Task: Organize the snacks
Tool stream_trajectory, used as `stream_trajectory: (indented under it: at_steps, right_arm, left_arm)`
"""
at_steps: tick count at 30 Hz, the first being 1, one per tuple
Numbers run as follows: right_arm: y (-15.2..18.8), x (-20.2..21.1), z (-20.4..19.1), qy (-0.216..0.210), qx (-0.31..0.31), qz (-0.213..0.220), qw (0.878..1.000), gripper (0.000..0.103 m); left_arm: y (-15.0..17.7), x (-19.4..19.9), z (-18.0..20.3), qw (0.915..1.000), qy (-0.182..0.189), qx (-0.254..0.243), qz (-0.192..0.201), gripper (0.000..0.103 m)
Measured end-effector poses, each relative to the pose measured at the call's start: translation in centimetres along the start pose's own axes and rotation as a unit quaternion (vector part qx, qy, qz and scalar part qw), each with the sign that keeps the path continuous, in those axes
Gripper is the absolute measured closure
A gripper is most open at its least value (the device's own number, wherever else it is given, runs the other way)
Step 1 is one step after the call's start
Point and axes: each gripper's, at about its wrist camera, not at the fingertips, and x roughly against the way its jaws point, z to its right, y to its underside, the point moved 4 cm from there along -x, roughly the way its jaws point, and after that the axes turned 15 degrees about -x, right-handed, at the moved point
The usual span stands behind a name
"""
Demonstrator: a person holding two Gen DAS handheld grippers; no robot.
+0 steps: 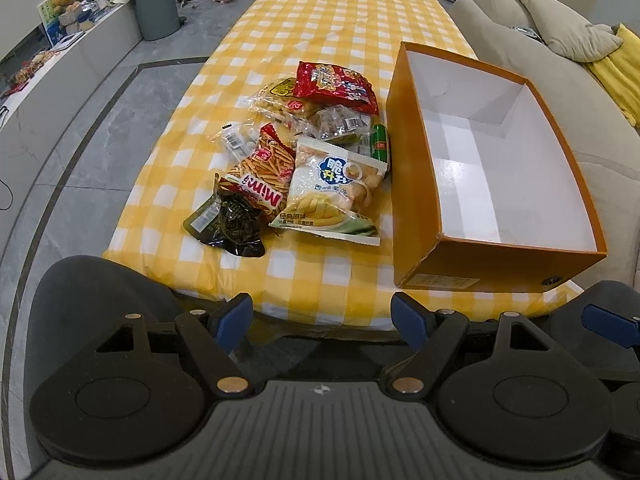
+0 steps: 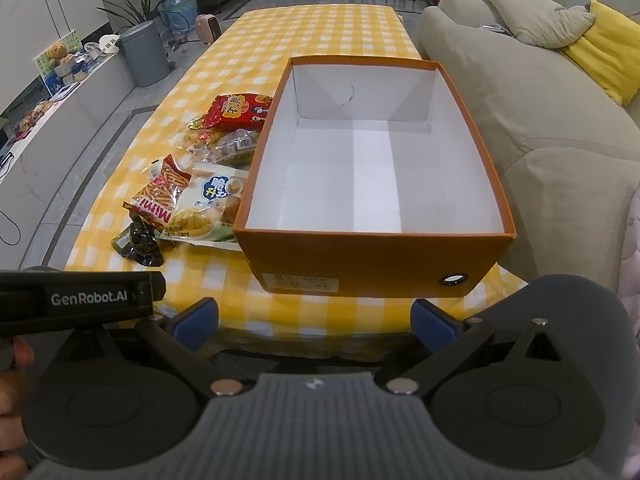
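Left wrist view: a table [image 1: 340, 20] in a yellow check cloth runs from near to far.
Box [image 1: 412, 184]: orange, white inside, nothing in it, open top, at the near right of the table; the likely home for the snacks.
Snack pile [image 1: 304, 148]: just left of the box, bags overlapping.
White chip bag [image 1: 336, 192]: nearest the box and on top, so probably the easiest first pick.
Dark packet [image 1: 228, 220]: near left edge of the pile.
Left gripper [image 1: 322, 320]: fingers spread wide, nothing between them, short of the table.
Right gripper [image 2: 314, 324]: spread, empty, facing the box.
Advice: pinch a flat edge, lift clear of the box wall.
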Motion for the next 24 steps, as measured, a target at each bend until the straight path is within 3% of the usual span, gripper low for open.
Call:
stream_trajectory:
  at_steps: [5, 12, 19, 21, 24]
  right_arm:
    - [-0.3, 0.3, -1.2, -0.006, 0.012, 0.016, 1.000, 0.003]
    - [-0.8, 1.0, -3.7, -0.083, 0.024, 0.056, 0.995, 0.003]
    - [-1.8, -0.5, -7.1, -0.144, 0.046, 0.031, 0.988, 0.003]
    - [-1.9, -1.1, -7.8, -0.150, 0.057, 0.025, 0.987, 0.004]
    - [-2.5, -2.4, -9.6, -0.147, 0.088, 0.024, 0.985, 0.004]
  left_arm:
    - [-0.2, 0.9, -1.7, 0.9997, 0.006, 0.017, 0.017, 0.011]
    - [-0.9, 1.5, -5.1, 0.9976, 0.027, 0.034, 0.054, 0.011]
    - [-1.1, -0.2, -10.2, 0.9963, 0.024, 0.030, 0.077, 0.011]
    - [-0.9, -1.3, -11.9, 0.9960, 0.024, 0.042, 0.075, 0.010]
    - [-0.2, -3.8, -13.5, 0.9962, 0.024, 0.074, 0.040, 0.011]
